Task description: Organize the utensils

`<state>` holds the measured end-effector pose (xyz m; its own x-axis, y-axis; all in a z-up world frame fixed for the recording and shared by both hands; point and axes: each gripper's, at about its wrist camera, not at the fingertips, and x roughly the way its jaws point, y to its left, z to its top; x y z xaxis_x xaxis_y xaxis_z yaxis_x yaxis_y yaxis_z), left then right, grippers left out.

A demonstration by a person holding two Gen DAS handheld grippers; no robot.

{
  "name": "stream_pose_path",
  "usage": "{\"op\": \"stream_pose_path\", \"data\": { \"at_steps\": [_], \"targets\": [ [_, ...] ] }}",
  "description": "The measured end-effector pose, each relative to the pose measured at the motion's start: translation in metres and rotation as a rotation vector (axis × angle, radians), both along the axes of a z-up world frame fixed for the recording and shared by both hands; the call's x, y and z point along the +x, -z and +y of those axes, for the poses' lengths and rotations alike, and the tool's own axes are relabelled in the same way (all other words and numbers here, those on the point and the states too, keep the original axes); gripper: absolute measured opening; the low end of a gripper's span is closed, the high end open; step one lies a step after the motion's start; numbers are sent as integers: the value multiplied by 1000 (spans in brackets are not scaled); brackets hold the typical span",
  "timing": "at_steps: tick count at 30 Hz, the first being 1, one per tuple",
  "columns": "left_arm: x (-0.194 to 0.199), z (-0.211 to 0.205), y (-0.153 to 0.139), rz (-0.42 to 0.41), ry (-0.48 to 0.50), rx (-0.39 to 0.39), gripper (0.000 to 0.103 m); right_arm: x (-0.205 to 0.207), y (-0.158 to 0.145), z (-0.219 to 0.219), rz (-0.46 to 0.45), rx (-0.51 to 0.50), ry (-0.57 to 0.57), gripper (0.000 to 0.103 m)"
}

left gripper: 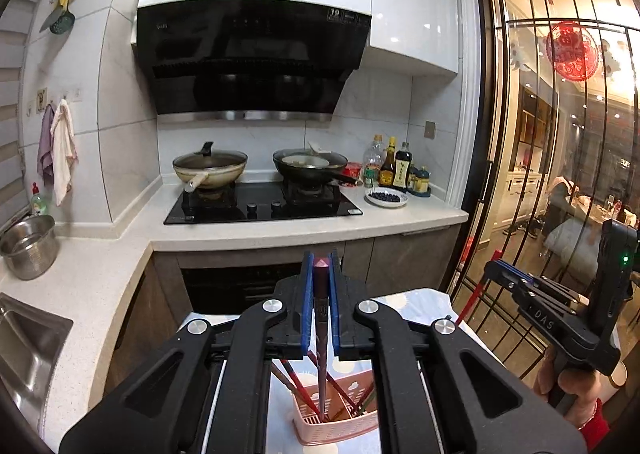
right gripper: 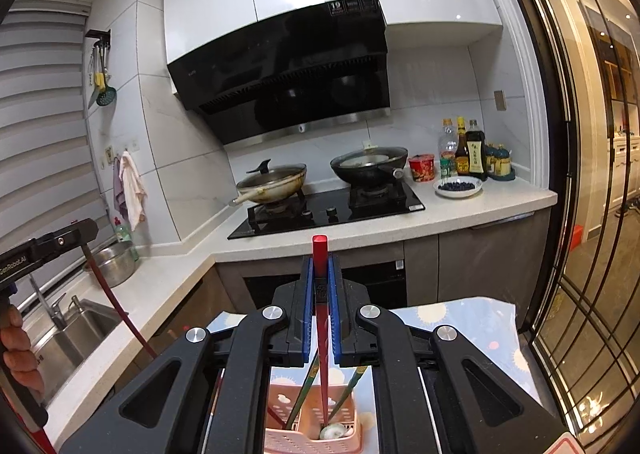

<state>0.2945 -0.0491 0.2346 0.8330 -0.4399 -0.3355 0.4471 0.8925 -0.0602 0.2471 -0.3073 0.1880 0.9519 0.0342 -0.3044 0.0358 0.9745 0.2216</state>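
Left wrist view: the left gripper (left gripper: pixel 320 278) has its jaws clenched on a dark maroon chopstick (left gripper: pixel 321 338), long axis upright, tip already down in the pink utensil basket (left gripper: pixel 336 430) directly beneath.

Right wrist view: the right gripper (right gripper: pixel 320 282) grasps a red chopstick (right gripper: pixel 321 318) likewise upright, tip inside the same basket (right gripper: pixel 296 440) below.
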Motion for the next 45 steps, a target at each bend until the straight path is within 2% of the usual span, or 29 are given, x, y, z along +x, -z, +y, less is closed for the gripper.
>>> {"op": "stream_pose_path", "data": {
  "at_steps": [8,13,14,15,16,17,18,20,28,45],
  "targets": [
    [23,-7,41,97,-6,28,7,19,42,13,94,-5,-31,7],
    [28,-9,58,126,-6,43,7,20,55,19,119,-31,-33,7],
    [26,-10,60,122,-15,49,13,18,55,21,119,-50,-23,7],
    [25,-11,61,117,-29,59,23,14,56,22,110,-59,-13,13],
    [22,-12,63,108,-49,68,52,11,55,23,102,-68,0,18],
    [18,-12,64,87,-80,71,74,7,55,23,92,-69,7,34],
    [14,-12,66,67,-106,77,76,3,53,22,76,-62,15,48],
    [8,-13,69,60,-114,99,76,-6,52,19,51,-46,29,53],
    [-10,-4,91,94,-156,137,77,-33,59,16,83,-18,22,53],
    [-67,4,147,192,-164,168,89,-104,111,54,199,-114,33,54]
  ]
}}
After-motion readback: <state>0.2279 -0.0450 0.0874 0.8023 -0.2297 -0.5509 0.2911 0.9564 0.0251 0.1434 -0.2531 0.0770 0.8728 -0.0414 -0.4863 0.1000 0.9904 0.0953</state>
